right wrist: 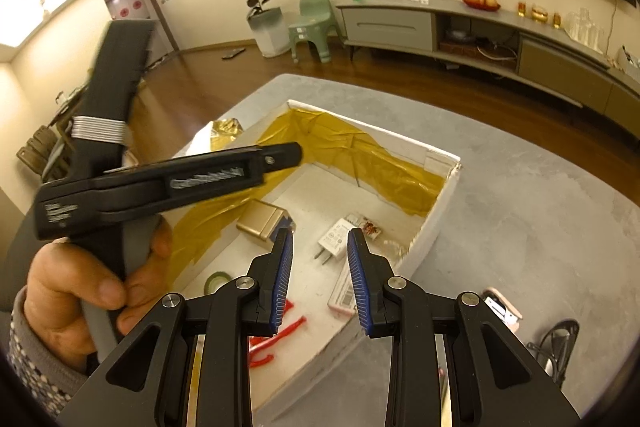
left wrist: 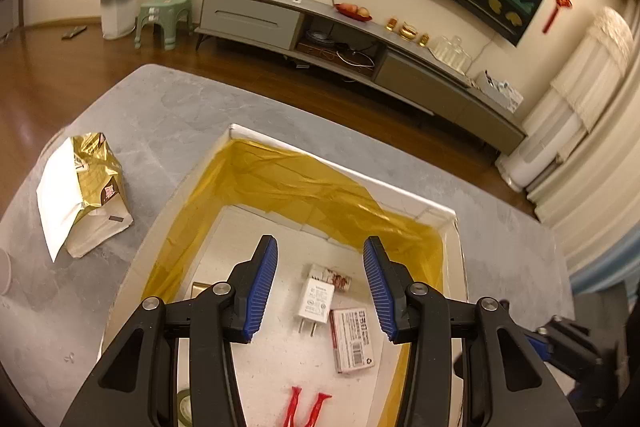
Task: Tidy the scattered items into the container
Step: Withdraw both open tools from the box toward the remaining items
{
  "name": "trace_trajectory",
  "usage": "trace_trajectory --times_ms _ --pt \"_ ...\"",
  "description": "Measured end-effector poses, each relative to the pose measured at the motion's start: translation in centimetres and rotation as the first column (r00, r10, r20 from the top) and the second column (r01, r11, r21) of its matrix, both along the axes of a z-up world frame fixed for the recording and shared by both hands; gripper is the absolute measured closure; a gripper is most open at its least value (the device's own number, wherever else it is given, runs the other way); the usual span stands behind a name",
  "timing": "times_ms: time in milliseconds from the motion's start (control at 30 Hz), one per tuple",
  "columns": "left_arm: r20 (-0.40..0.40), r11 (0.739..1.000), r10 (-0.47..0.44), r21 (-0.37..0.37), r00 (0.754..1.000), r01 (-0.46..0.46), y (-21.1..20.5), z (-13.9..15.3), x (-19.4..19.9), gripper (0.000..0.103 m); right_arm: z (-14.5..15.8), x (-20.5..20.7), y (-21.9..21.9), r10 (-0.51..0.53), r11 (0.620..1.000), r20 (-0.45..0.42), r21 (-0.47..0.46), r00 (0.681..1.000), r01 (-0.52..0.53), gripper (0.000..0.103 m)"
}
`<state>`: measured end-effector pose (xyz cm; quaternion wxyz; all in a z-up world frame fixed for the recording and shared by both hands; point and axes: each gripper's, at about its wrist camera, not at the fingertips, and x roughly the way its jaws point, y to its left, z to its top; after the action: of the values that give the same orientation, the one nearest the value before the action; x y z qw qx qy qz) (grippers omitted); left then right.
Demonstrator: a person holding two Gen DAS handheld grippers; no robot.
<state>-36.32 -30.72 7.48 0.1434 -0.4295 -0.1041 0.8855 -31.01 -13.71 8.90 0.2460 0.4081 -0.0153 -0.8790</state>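
A white box (left wrist: 448, 215) (right wrist: 440, 203) with gold tape on its inner walls sits on the grey table. Inside lie a white charger plug (left wrist: 315, 301) (right wrist: 335, 235), a white and red carton (left wrist: 352, 339) (right wrist: 344, 293), a small printed packet (left wrist: 332, 277) (right wrist: 370, 227), a red clip (left wrist: 306, 407) (right wrist: 276, 337), a gold box (right wrist: 262, 223) and a green tape roll (right wrist: 216, 283). My left gripper (left wrist: 320, 287) hangs open above the box, nothing between its fingers. My right gripper (right wrist: 320, 281) is open too, over the box's near side. A hand (right wrist: 80, 291) holds the left gripper's body (right wrist: 160, 183).
A gold and white bag (left wrist: 84, 195) lies on the table left of the box. A pink-cased phone (right wrist: 502, 309) and black glasses (right wrist: 556, 347) lie on the table to the right. Beyond are wooden floor, a TV cabinet (left wrist: 360, 43) and a green stool (left wrist: 166, 11).
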Motion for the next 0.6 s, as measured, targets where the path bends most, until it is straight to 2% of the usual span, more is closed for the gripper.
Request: trace_trajectory --times_ms 200,400,600 --pt "-0.057 0.996 -0.02 -0.087 0.998 0.015 1.5 0.6 2.3 0.057 1.0 3.6 0.6 0.022 1.0 -0.053 -0.002 0.998 -0.022 0.072" --pt "-0.116 0.994 -0.052 -0.105 0.992 0.04 2.2 2.1 4.9 0.057 2.4 6.8 1.5 0.035 0.999 -0.111 -0.005 0.993 -0.036 0.072" --pt "-0.149 0.99 -0.097 -0.116 0.984 0.08 3.4 3.3 7.0 0.057 2.9 9.7 2.9 0.03 0.999 -0.132 -0.04 0.991 -0.036 0.072"
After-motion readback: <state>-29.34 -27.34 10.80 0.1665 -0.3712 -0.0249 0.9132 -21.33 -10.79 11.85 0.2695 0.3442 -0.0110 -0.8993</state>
